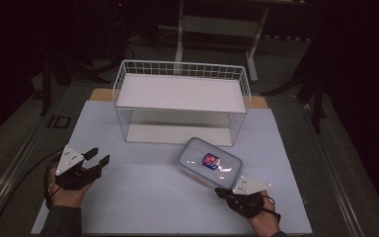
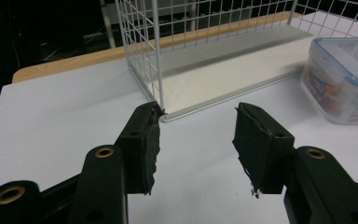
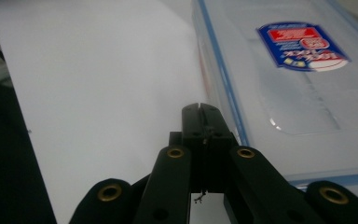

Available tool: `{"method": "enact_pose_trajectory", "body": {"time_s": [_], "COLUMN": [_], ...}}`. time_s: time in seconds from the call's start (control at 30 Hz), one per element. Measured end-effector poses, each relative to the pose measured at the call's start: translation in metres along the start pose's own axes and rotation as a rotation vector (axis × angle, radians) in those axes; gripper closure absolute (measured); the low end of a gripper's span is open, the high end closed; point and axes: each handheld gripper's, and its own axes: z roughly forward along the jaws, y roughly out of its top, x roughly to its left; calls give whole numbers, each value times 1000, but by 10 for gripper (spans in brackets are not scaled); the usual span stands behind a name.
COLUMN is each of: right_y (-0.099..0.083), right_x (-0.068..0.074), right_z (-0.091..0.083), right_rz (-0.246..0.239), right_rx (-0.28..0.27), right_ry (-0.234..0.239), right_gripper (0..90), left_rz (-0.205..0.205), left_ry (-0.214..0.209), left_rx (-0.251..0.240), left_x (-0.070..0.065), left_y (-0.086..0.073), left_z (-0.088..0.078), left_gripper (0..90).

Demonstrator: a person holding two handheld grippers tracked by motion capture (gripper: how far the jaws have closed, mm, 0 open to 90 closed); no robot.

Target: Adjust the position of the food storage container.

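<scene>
The right gripper (image 3: 200, 109) has its two jaws pressed together, with nothing between them. In the right gripper view the closed tips lie against the near left edge of the plastic container (image 3: 289, 88), at the blue rim of its lid; whether they really touch it cannot be told. The container lies to the right of the tips and goes far past them, and its lid carries a blue and red label (image 3: 303, 45). In the high view the right gripper (image 1: 223, 191) sits at the near right corner of the container (image 1: 209, 162), with the person's right hand (image 1: 262, 219) behind it at the near edge of the table.

The left gripper (image 2: 198, 140) has its jaws apart, with only bare table surface between the pads. The container (image 2: 342, 77) is well apart from these jaws, far to the right in the left gripper view. Just beyond the left pad stands the near left corner of the white wire basket (image 2: 158, 56). In the high view the left gripper (image 1: 97, 157) is at the near left of the white table top (image 1: 143, 197), held by the left hand (image 1: 68, 193). The basket (image 1: 180, 101) stands at the far middle of the table, and the container lies just in front of its near right corner.
</scene>
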Motion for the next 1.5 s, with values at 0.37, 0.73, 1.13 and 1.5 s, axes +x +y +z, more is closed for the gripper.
{"method": "enact_pose_trajectory", "body": {"time_s": [0.37,0.73,1.13,1.5], "right_y": [-3,-3,-10,-13], "right_x": [-4,-10,-44,-62], "right_z": [2,1,-5,-12], "right_rz": [-1,1,53,127], "right_rx": [32,43,66,78], "right_ry": [-21,-44,-173,-228], "right_gripper": [898,898,898,898], "left_rz": [2,8,11,12], "left_ry": [-1,3,-1,-2], "left_rx": [7,11,24,24], "left_x": [0,-1,-1,-1], "left_y": [0,0,-1,-2], "left_z": [2,3,7,8], "left_gripper": [490,484,483,483]}}
